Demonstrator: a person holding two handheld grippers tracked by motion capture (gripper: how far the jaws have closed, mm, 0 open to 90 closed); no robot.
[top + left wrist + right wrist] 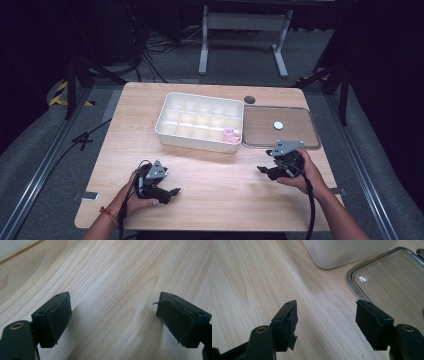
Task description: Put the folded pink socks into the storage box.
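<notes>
Lid (260, 131) nr open R gripper (266, 171)

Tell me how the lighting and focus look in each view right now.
High view: table well lit, surroundings dark. Left gripper view: sharp wood grain, soft shadows beside the pads. Right gripper view: small glare spot on the clear lid, white box slightly soft.

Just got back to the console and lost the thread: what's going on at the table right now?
A person holds tongs in each hand over a wooden table. Both the left tongs and the right tongs are open and empty. A white divided tray sits at the back with a pink item in its near right compartment. Its clear lid lies flat beside it, just beyond the right tongs. Nothing is being gripped yet.
</notes>
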